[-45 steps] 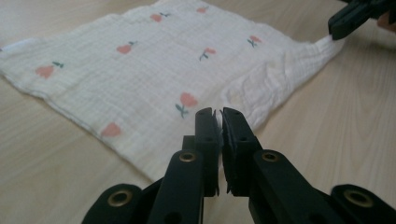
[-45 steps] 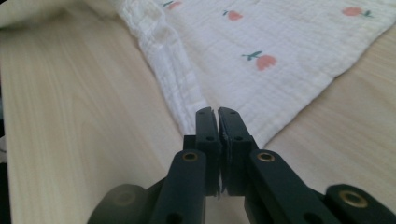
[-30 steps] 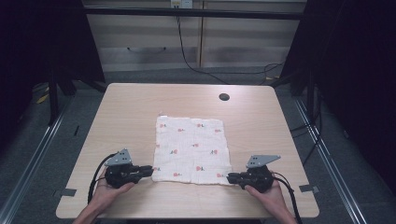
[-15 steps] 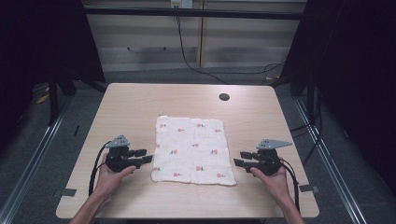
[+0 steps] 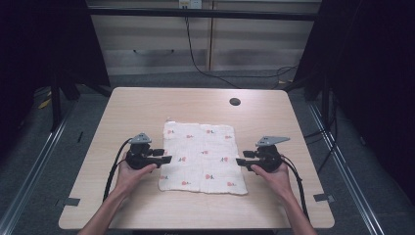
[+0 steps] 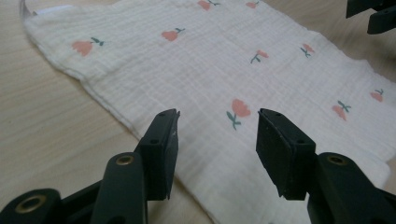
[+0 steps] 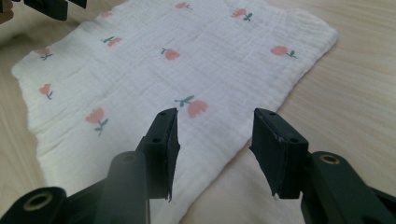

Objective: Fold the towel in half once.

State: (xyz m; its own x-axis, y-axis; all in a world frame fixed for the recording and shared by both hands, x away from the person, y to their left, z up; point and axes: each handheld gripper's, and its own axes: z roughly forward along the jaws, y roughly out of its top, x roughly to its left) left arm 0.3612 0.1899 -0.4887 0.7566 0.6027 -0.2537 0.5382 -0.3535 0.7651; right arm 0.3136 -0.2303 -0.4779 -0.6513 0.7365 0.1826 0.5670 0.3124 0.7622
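A white cloth printed with small pink flowers lies flat in the middle of the wooden table. My left gripper sits at the cloth's left edge, pointing inward. Its jaws have just been opening and stand apart over the cloth, gripping nothing. My right gripper faces it from the cloth's right edge. Its jaws have also just been opening and hold nothing above the cloth. In the left gripper view my left gripper looks across at the right gripper. In the right gripper view my right gripper faces the left one.
A dark round hole sits in the tabletop near its far edge. Each gripper trails a black cable toward the near edge. Cabinets with hanging cables stand beyond the table, and dark frames flank it.
Both grippers have let go of the cloth's near corners, opened their jaws and slid away from the person along the cloth's side edges. The cloth now lies flat.
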